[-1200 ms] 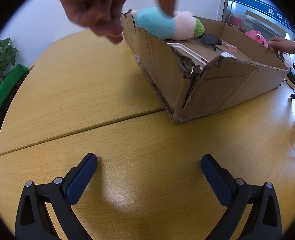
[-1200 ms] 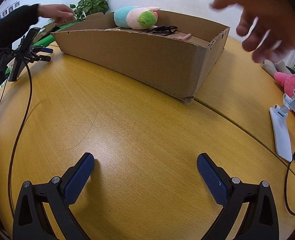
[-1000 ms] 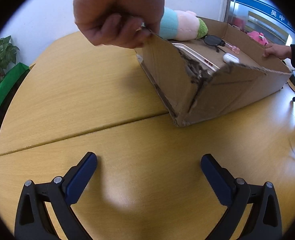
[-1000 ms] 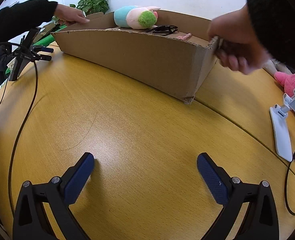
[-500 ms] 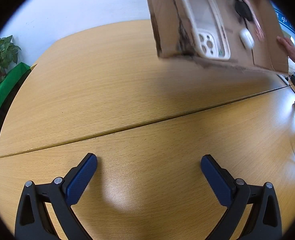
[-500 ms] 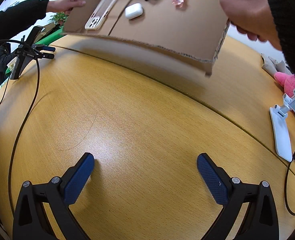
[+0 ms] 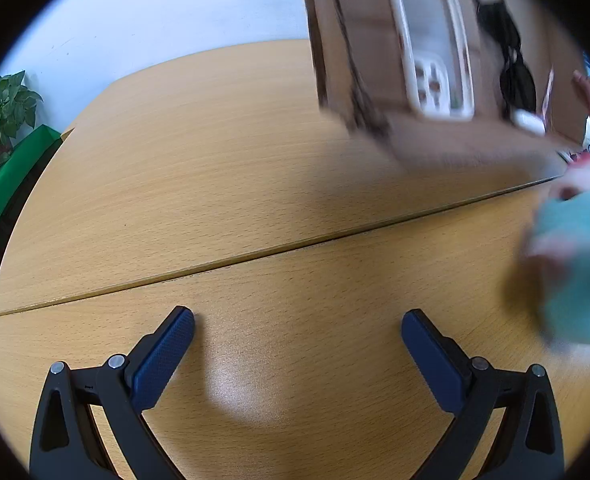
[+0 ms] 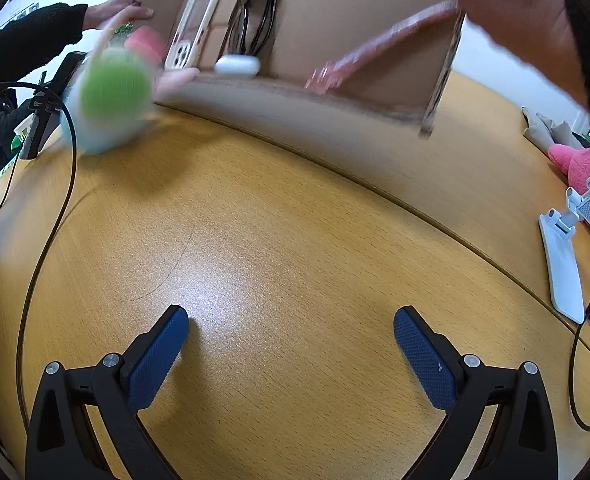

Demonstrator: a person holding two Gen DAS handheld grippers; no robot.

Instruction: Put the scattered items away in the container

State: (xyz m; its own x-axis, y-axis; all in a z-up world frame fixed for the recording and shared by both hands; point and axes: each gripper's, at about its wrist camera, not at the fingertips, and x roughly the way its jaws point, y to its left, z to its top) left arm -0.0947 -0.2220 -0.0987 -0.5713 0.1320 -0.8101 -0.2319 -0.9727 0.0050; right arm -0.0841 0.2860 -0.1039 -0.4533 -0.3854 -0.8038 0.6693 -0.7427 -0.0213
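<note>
The box (image 8: 335, 8) was held tipped above the table (image 8: 295, 240), its open side facing the cameras. One phone case (image 8: 193, 26), long axis sloping down the box floor, one pair of sunglasses (image 8: 255, 12), one white earbud case (image 8: 237, 65) and one pink stick (image 8: 375, 54) lay against its lower wall. One plush toy (image 8: 111, 96), blurred, was outside, beside the box's lower edge. Both the left gripper (image 7: 297, 338) and right gripper (image 8: 291, 334) gaped wide, empty.

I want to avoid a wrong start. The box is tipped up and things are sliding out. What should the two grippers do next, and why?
Probably wait with both grippers open above the table. Hands hold the cardboard box tipped, the plush toy is blurred in fall, and the phone case, sunglasses and earbud case lie against its lower wall. Nothing has settled enough to grasp.
</note>
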